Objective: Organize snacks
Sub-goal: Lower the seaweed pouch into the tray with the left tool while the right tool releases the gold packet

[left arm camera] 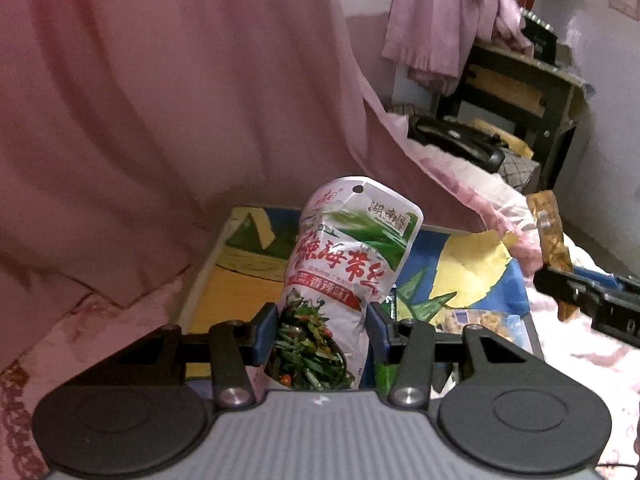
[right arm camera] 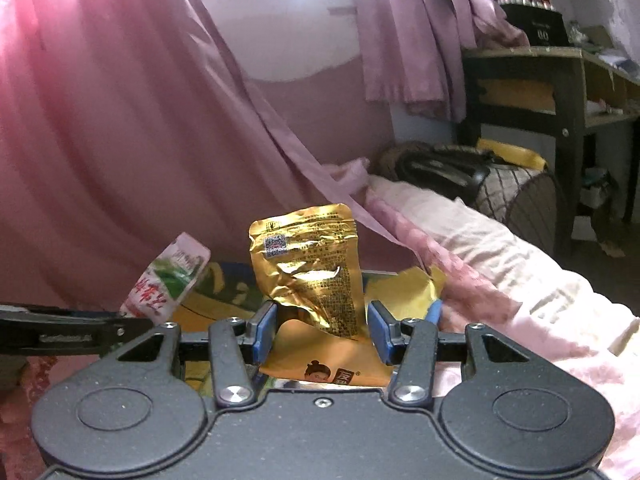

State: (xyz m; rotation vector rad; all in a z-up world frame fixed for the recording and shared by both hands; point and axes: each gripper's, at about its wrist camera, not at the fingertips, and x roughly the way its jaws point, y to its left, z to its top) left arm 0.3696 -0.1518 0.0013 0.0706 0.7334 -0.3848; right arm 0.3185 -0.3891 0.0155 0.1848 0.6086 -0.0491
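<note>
My left gripper [left arm camera: 322,334] is shut on a white and green seaweed snack packet [left arm camera: 340,272], held upright above a colourful board [left arm camera: 236,276]. The packet also shows in the right wrist view [right arm camera: 166,282], at the left, with the left gripper's arm [right arm camera: 72,334] below it. My right gripper [right arm camera: 322,330] is shut on a crumpled gold snack packet [right arm camera: 312,272], held upright. That gold packet [left arm camera: 550,232] and the right gripper [left arm camera: 592,300] show at the right edge of the left wrist view. Another snack pack [left arm camera: 480,320] lies on the board's right side.
Pink curtains [left arm camera: 180,100] hang behind the board. A pink floral bedspread [right arm camera: 500,264] lies to the right. A dark wooden desk [right arm camera: 540,88] stands at the far right, with a black bag [right arm camera: 440,168] in front of it.
</note>
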